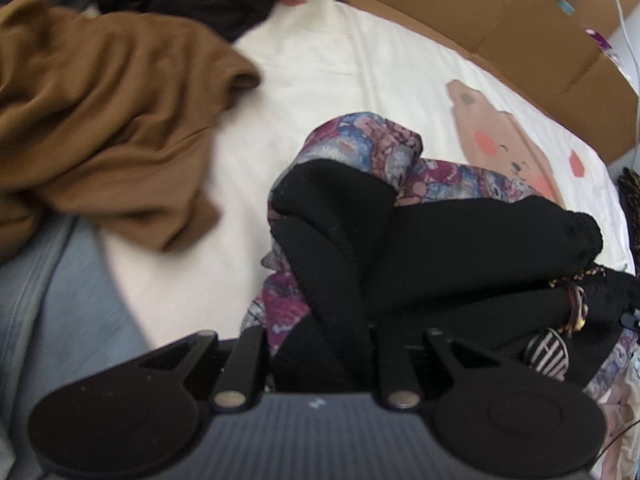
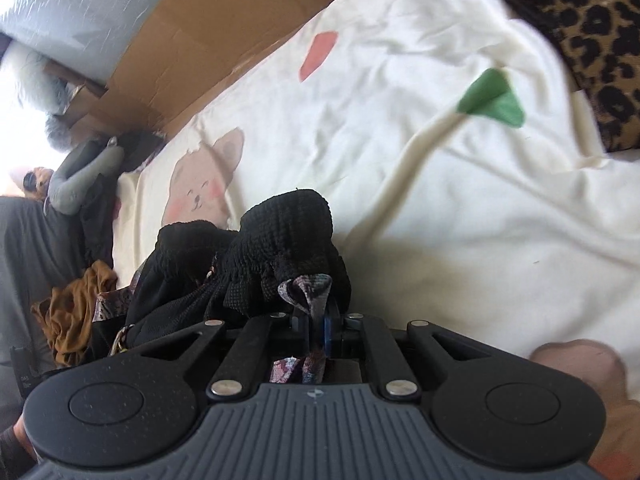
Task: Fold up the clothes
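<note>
Bunched black knit fabric with a paisley lining, one garment (image 1: 360, 240), fills the space right in front of both grippers and rests on the cream bear-print bedsheet (image 1: 320, 80), the landmark for all else. Across the sheet from it lies a crumpled brown top (image 1: 104, 120), with a cardboard sheet (image 1: 500, 20) along the sheet's far edge and a leopard-print cloth (image 2: 580, 40) at another edge. Judging by the bunching, the garment is gathered for spreading or folding; it is not folded flat. Low over the sheet, the left gripper (image 1: 320, 344) has black cloth between its fingers, though I cannot tell if they pinch. Beside it, the right gripper (image 2: 316, 320) is clamped on a paisley hem.
</note>
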The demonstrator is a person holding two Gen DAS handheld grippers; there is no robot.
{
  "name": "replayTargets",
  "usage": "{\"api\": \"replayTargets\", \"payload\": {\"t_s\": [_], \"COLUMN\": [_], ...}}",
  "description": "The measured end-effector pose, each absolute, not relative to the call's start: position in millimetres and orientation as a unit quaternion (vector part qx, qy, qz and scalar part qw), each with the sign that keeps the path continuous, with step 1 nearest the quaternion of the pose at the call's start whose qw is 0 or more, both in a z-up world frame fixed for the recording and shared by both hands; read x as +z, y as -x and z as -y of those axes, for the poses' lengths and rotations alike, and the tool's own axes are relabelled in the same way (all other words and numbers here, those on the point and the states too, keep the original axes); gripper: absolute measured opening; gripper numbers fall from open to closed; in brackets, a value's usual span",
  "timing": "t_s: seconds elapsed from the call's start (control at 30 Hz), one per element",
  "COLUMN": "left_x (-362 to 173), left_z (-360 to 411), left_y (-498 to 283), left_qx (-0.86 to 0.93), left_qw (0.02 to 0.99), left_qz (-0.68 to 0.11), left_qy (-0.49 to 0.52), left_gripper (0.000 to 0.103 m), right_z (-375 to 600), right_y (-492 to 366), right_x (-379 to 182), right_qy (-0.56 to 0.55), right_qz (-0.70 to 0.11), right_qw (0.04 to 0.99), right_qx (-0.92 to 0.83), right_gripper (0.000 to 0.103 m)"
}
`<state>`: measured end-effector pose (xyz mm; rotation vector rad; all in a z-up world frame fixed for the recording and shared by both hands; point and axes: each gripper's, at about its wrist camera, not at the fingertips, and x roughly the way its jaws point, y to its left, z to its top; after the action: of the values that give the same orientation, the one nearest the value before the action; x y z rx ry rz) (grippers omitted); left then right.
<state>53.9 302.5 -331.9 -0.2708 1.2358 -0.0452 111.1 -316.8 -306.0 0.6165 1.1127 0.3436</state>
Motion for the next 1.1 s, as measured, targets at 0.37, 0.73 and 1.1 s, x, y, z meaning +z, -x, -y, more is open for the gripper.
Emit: {"api": "replayTargets", "payload": {"t_s": [0.37,0.73,1.1], "left_x": [-331.8,-290.4,-276.4], "left_z": [-310.0,-327.2,-265.1], "left_y": [-53.6,-70.9,-139.7], "left_qx": [0.003,0.055,-0.037], "left_qw": [0.787,0.831,0.859], "left_qz": [-0.606,-0.539,-0.499], "left_qy": [0.117,0.127,0.108], "left_gripper": [0.031,0.065,0.065], "right_z": [302.6,308.7,319.1], "right_y": [-106.1,-99.8,-98.3], "right_x": [-300.2,-296.0,-293.4], "right_qy": [-0.261,-0.245,-0.25], "right_qz": [-0.519,-0.517,-0.509], "right_qw": [0.796,0.803,0.808], "right_qx": [0.171,0.169,0.16], "right_gripper": [0.027,0.042,0.042]}}
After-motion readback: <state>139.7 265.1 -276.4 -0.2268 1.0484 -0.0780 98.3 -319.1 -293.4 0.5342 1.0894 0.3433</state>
